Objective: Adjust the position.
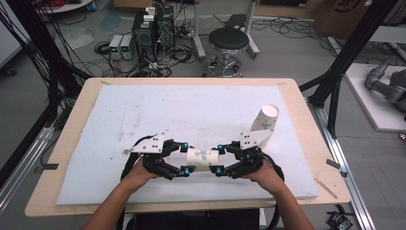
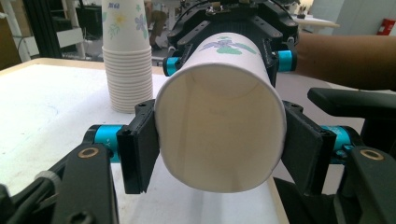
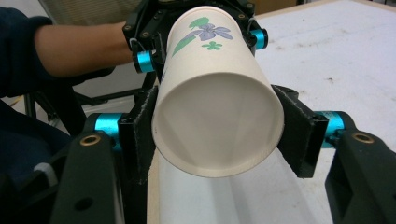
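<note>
A white paper cup [image 1: 202,159] with a purple flower print lies level between my two grippers, near the front of the white mat [image 1: 143,115]. My left gripper [image 1: 184,158] is shut on one end of it. In the left gripper view the cup's open mouth [image 2: 219,135] faces the camera, with the left gripper [image 2: 219,149] pressing both pads against the rim. My right gripper [image 1: 220,159] is shut on the other end. In the right gripper view that end of the cup [image 3: 217,126] sits between the pads of the right gripper [image 3: 217,135].
A tilted stack of the same cups [image 1: 265,122] stands on the mat to the right, just behind my right gripper; the cup stack [image 2: 127,56] is also in the left gripper view. The mat covers a wooden table [image 1: 306,124]. A stool [image 1: 229,40] and cabled electronics [image 1: 148,28] are beyond the far edge.
</note>
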Demonstrator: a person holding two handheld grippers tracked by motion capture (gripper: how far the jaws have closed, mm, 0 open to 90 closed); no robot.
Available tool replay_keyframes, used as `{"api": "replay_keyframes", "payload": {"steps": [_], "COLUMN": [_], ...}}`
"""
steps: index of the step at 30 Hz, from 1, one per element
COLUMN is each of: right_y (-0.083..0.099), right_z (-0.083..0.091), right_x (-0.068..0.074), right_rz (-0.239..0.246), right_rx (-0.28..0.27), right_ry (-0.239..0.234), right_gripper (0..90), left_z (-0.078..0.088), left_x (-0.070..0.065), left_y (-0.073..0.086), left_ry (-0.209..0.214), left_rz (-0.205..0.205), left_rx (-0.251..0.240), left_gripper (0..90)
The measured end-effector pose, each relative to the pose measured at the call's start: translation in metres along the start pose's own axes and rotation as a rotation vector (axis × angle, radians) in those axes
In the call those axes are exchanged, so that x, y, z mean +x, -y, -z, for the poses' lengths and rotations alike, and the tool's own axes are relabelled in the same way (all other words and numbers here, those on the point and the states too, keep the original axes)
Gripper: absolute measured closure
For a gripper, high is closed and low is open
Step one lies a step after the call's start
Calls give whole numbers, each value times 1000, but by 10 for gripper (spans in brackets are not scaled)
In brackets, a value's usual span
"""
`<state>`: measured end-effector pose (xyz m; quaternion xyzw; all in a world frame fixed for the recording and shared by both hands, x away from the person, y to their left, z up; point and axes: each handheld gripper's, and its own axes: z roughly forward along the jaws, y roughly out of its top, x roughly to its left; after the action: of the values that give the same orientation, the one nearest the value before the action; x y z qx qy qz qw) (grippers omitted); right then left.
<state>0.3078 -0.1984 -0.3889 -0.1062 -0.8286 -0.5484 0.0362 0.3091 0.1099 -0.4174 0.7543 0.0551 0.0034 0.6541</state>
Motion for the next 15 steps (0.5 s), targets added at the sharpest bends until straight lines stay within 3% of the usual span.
{"api": "replay_keyframes", "payload": {"steps": [1,2,3,4,5,10,14,15], "right_y": [-1,-1,-3,-3,-5,-13,-23,-23], "right_z": [-1,-1,-3,-3,-4,-8,-17,-17], "right_x": [1,1,1,1,2,6,9,9], "right_rz": [-13,-13,-50,-50,-36,11,101,101], "right_rx": [11,11,31,31,64,131,237,237], "right_ry": [25,25,55,55,64,87,135,135], "right_gripper": [261,261,180,180,181,181,181,181], "left_z": [0,0,0,1,1,5,6,6], "left_x": [0,0,0,0,0,0,1,1], "left_y": [-1,-1,-2,-3,-4,-15,-25,-26], "left_ry": [-1,-3,-4,-3,-5,-28,-36,-34], "left_rz": [2,-1,0,3,7,2,-7,-11], "left_rx": [11,27,40,53,66,187,293,309], "left_gripper": [361,361,363,363,364,362,358,358]}}
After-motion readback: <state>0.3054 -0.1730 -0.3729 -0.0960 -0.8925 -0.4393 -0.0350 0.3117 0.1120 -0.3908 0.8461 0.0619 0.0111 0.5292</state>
